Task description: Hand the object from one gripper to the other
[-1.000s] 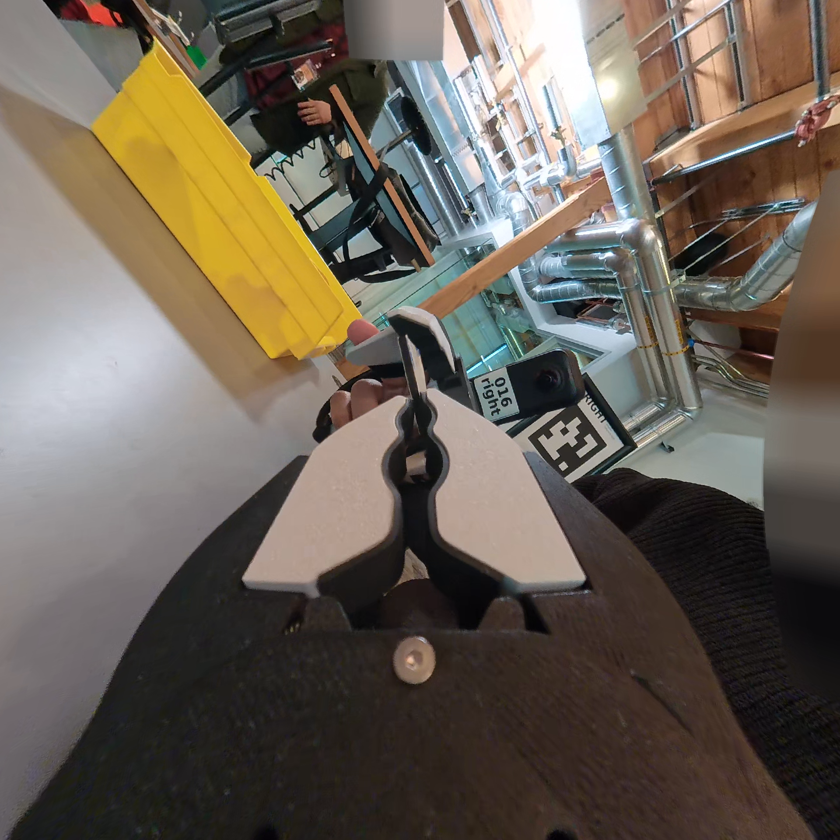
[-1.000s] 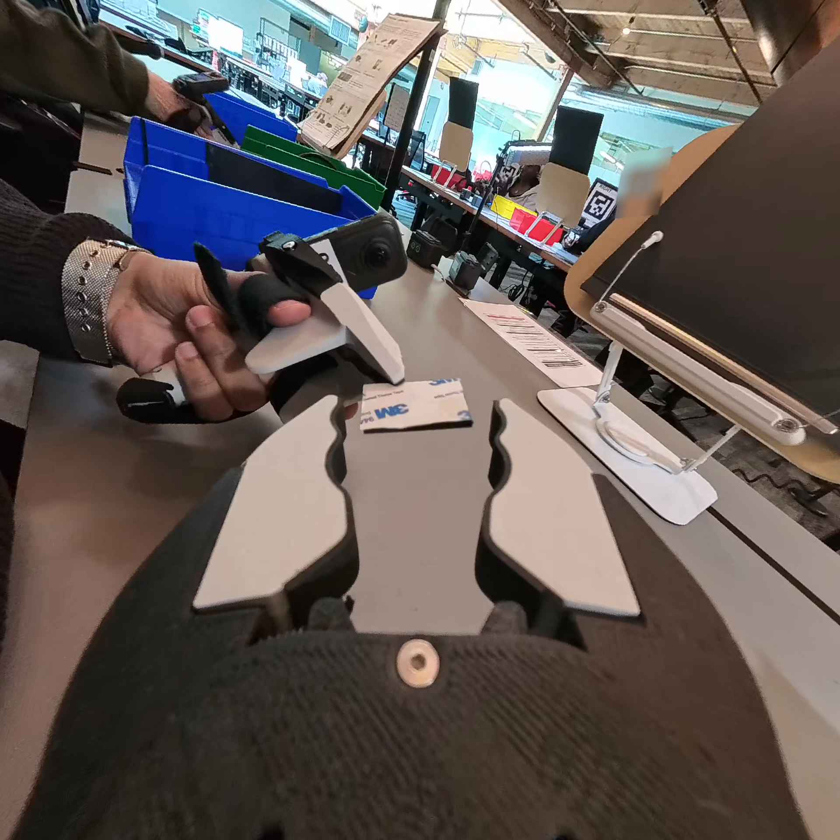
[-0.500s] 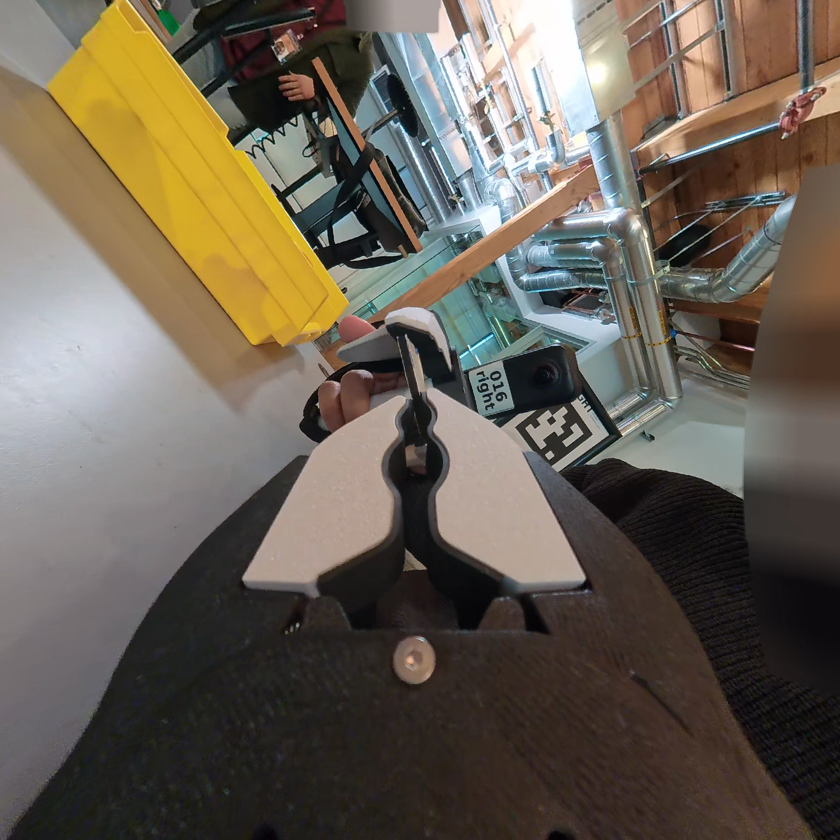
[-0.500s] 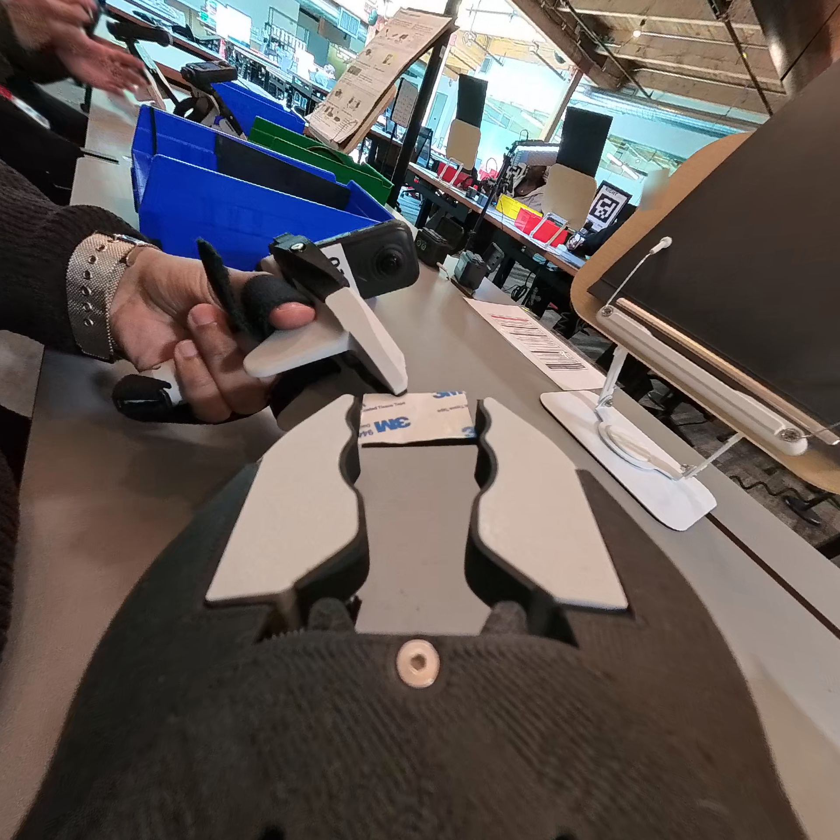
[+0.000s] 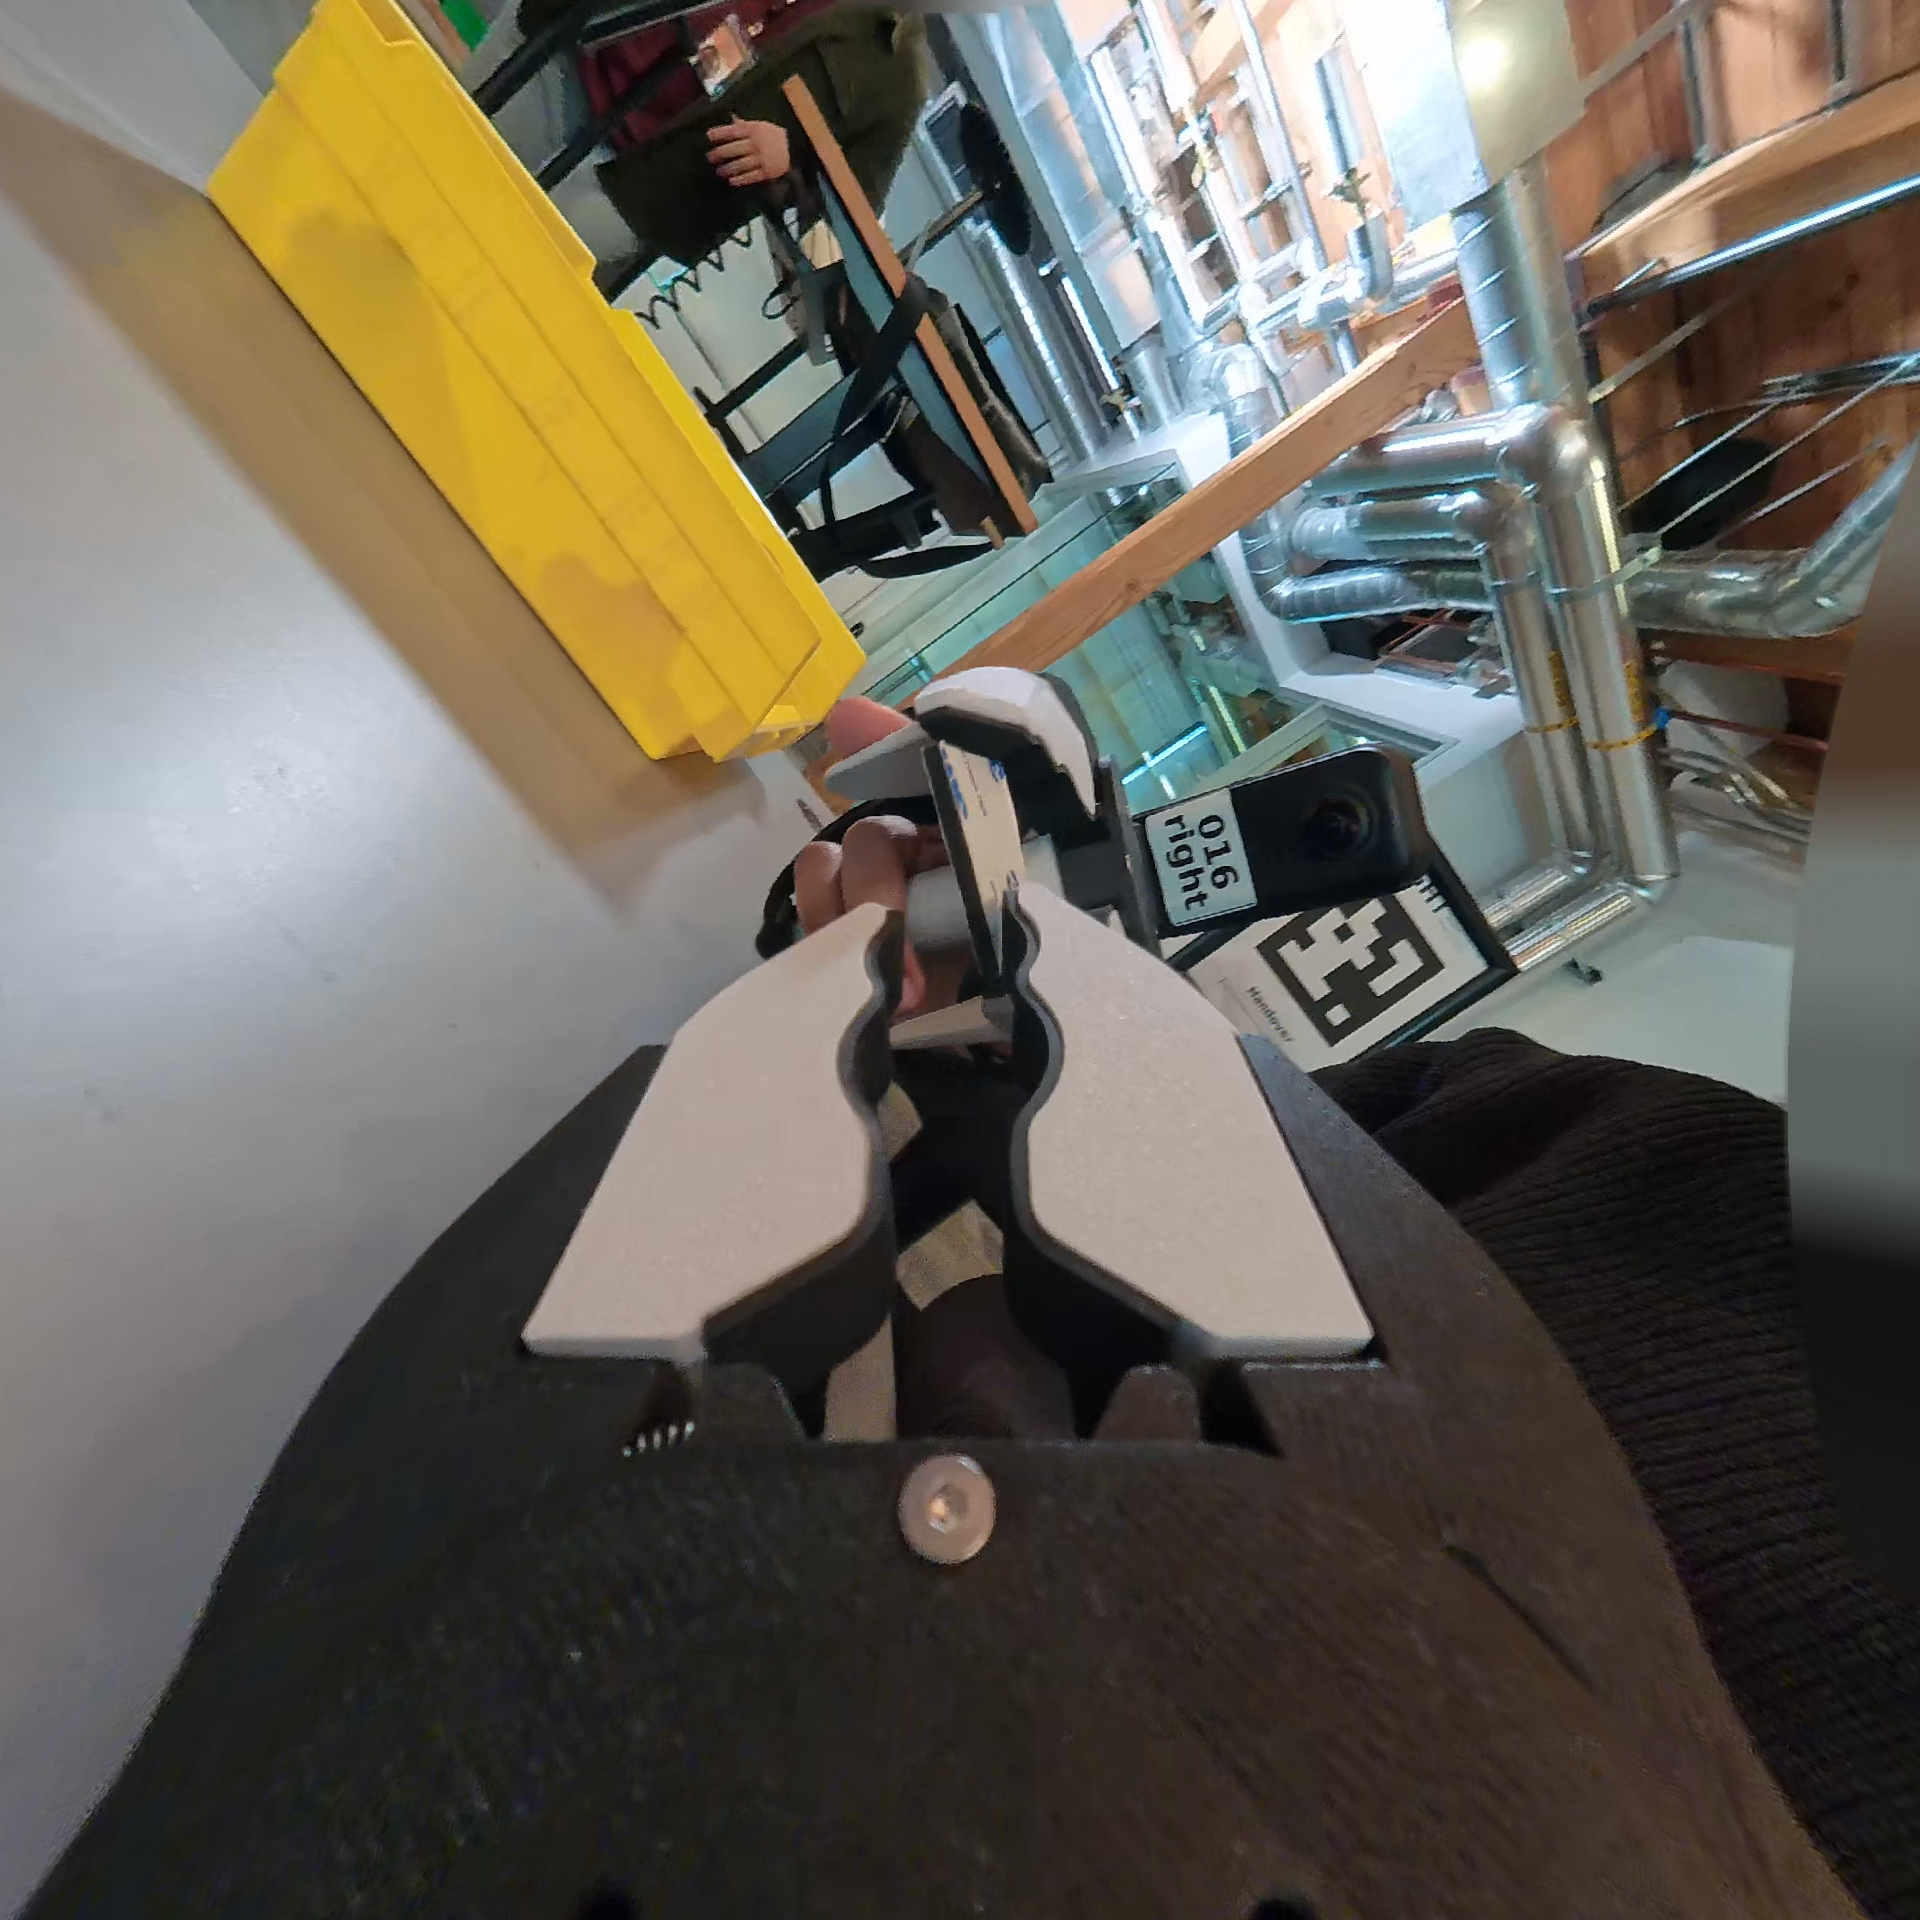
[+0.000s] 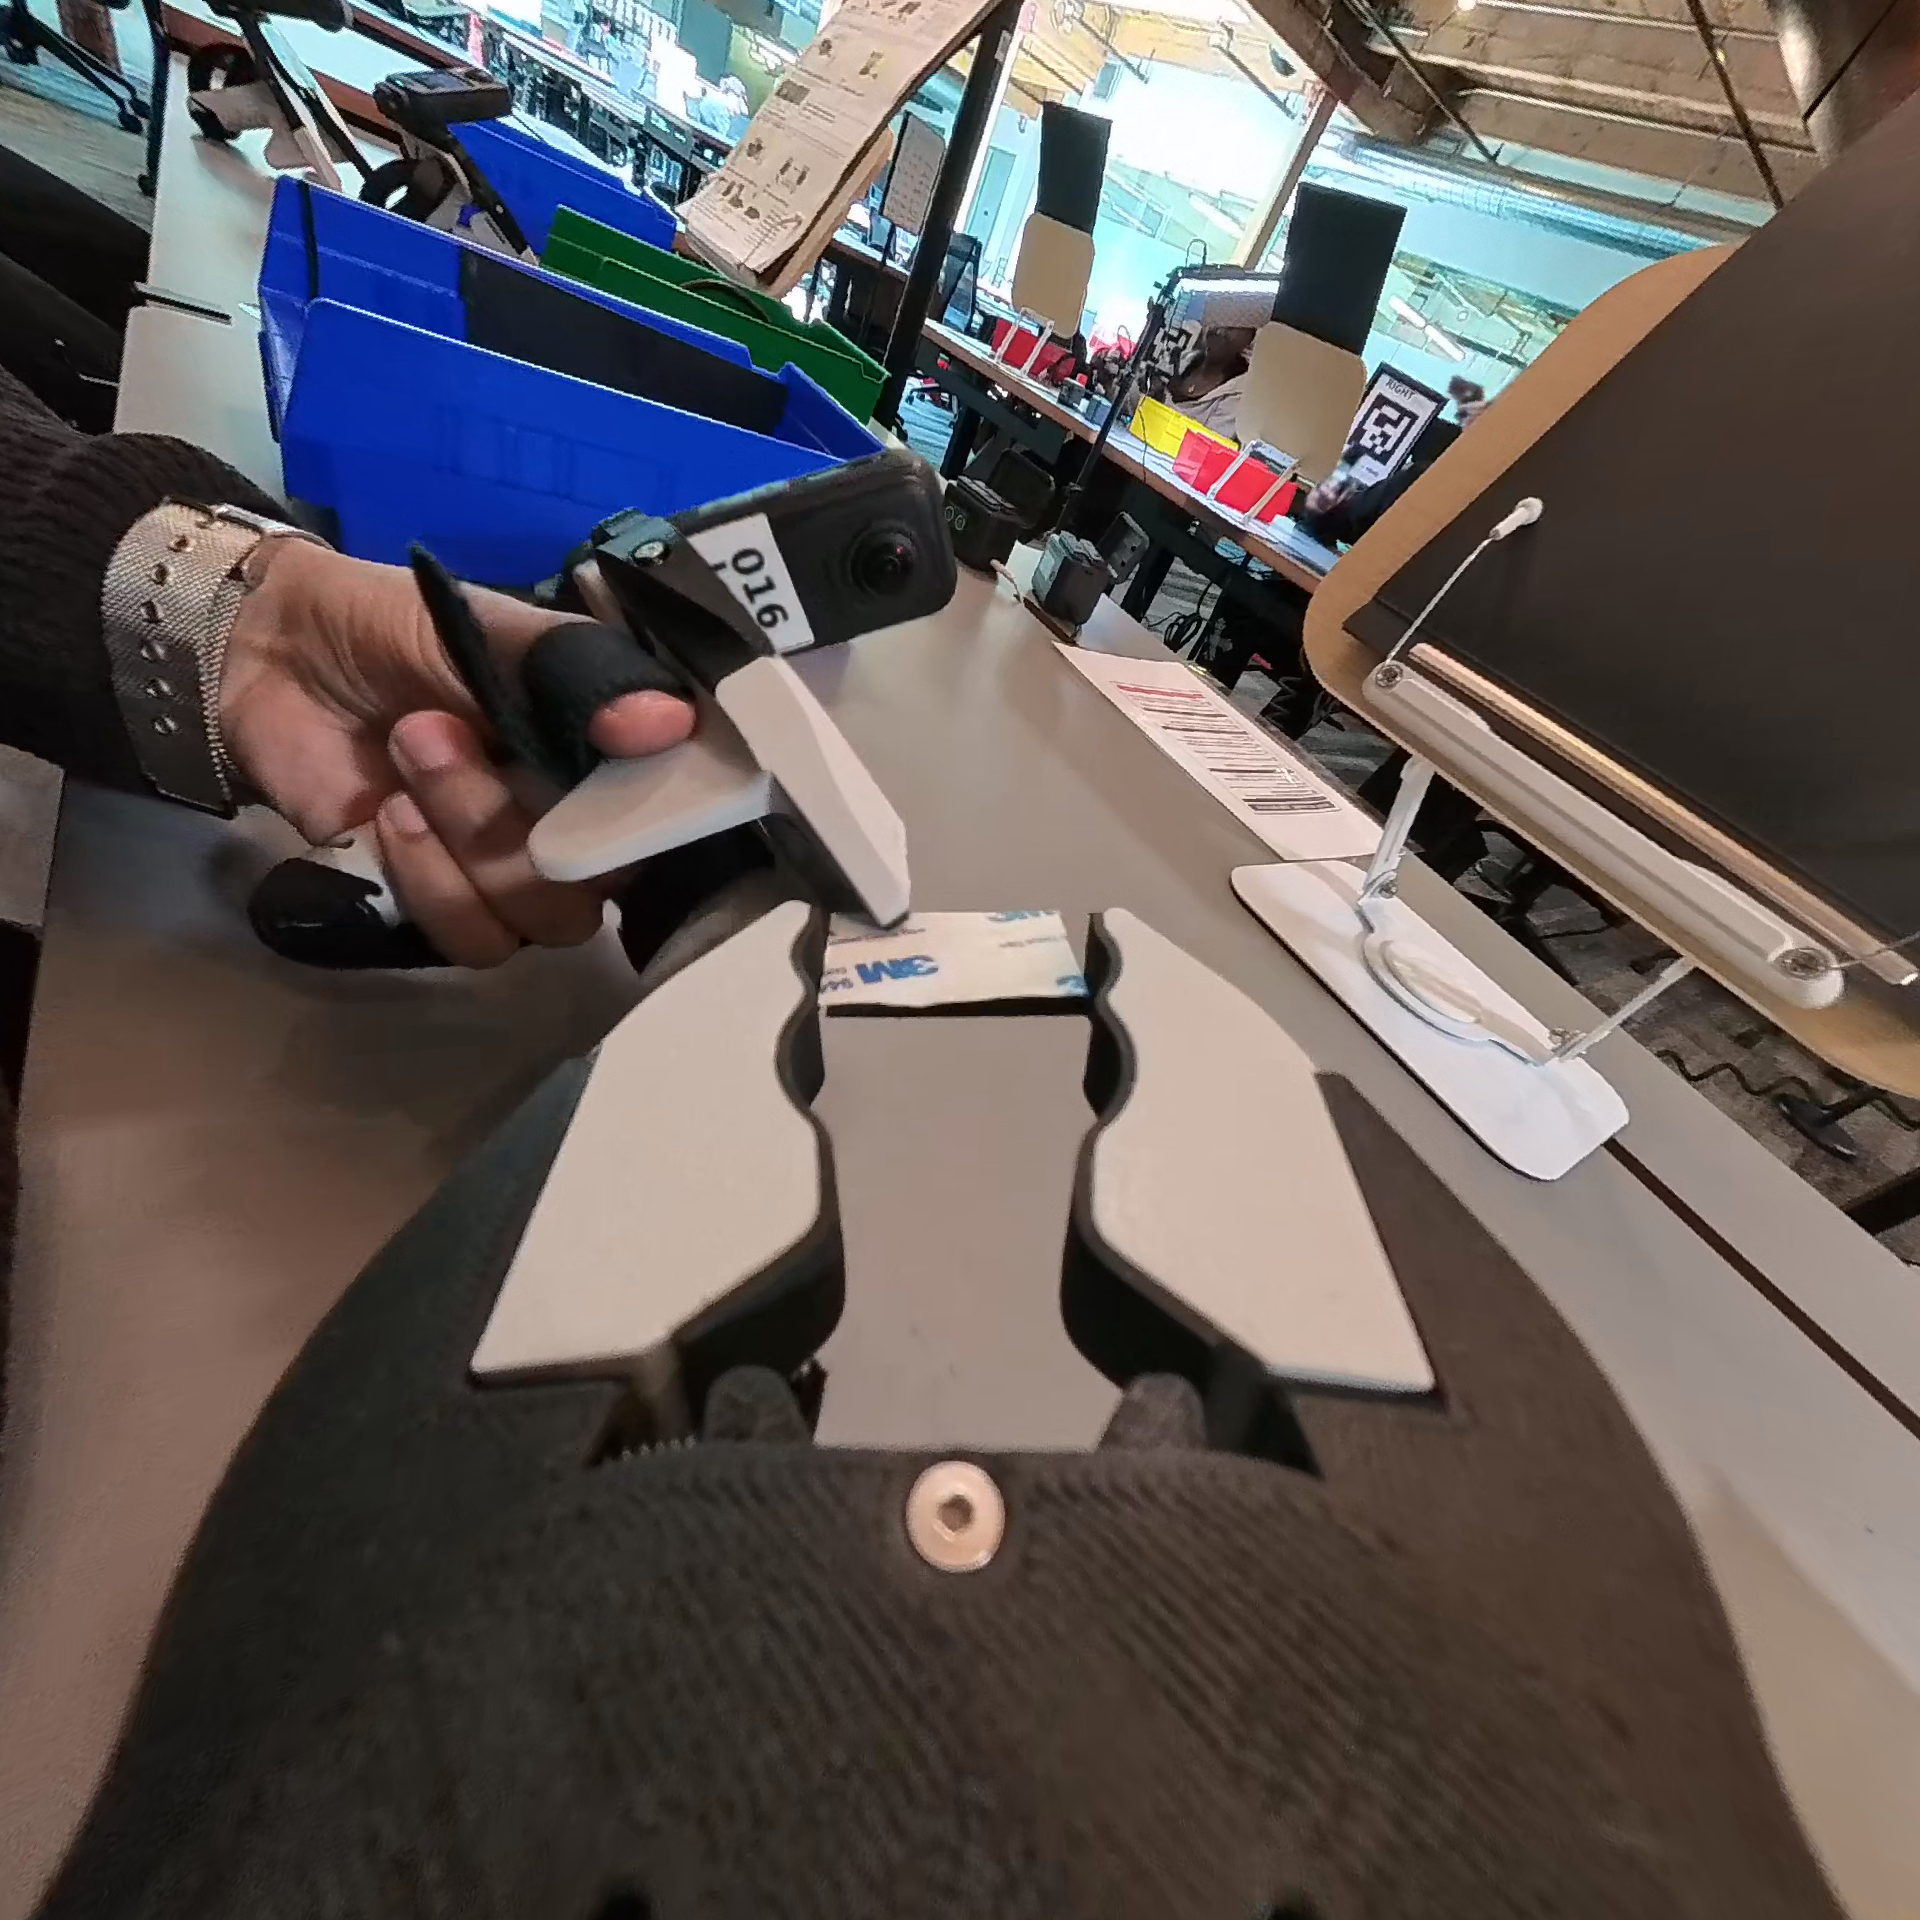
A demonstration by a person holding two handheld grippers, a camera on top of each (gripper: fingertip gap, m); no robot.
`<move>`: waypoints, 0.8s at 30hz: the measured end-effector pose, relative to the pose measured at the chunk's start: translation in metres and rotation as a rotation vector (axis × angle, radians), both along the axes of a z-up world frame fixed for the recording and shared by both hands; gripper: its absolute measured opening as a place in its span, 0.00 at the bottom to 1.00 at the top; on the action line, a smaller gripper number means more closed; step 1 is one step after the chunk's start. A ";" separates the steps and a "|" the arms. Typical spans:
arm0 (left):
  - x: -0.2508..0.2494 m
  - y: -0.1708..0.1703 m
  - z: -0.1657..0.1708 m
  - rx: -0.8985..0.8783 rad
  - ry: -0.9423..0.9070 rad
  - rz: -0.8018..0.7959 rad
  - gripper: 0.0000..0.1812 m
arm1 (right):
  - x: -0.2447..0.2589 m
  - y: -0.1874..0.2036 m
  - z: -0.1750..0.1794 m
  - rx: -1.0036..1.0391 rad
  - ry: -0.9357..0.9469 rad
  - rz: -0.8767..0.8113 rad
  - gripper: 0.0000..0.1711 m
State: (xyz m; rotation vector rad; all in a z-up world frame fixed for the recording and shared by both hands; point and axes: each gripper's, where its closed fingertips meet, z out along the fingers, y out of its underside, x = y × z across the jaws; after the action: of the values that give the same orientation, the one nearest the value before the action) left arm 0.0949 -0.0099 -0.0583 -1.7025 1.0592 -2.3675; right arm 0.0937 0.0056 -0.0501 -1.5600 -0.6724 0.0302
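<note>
now the left gripper (image 5: pixel 951 940) has opened a little, letting go so the right gripper (image 6: pixel 956 951) pinches the thin white-backed foam pad (image 6: pixel 940 971) alone.

A grey table (image 6: pixel 1039 748) carries blue bins (image 6: pixel 499 436); behind, bright windows (image 6: pixel 1174 197), apparently, and timber ceiling (image 6: pixel 1455 73).

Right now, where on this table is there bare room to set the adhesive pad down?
Bare grey table lies beyond the adhesive pad, between the hand and the barcode sheet. More lies beside the yellow bin, in the left wrist view. Crowded: white stand base on the right, blue bins rear left.
</note>
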 end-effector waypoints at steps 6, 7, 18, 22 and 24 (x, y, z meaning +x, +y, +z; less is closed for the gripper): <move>0.005 0.005 -0.012 0.117 0.066 0.069 0.20 | 0.006 0.004 -0.007 -0.040 -0.020 -0.042 0.28; 0.005 0.007 -0.014 0.144 0.079 0.089 0.22 | 0.008 0.005 -0.010 -0.051 -0.029 -0.054 0.28; 0.010 0.026 -0.041 0.656 0.259 0.304 0.35 | 0.023 0.014 -0.040 -0.167 -0.223 -0.195 0.28; 0.011 0.019 -0.043 0.667 0.268 0.286 0.34 | 0.021 0.015 -0.046 -0.161 -0.354 -0.223 0.28; 0.012 0.017 -0.044 0.665 0.272 0.282 0.34 | 0.018 0.014 -0.048 -0.148 -0.430 -0.228 0.28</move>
State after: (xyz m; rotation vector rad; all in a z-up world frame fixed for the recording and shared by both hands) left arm 0.1065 0.0073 -0.1022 -1.7644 1.3327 -1.4138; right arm 0.1114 0.0197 -0.0978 -1.7979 -0.8358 -0.4455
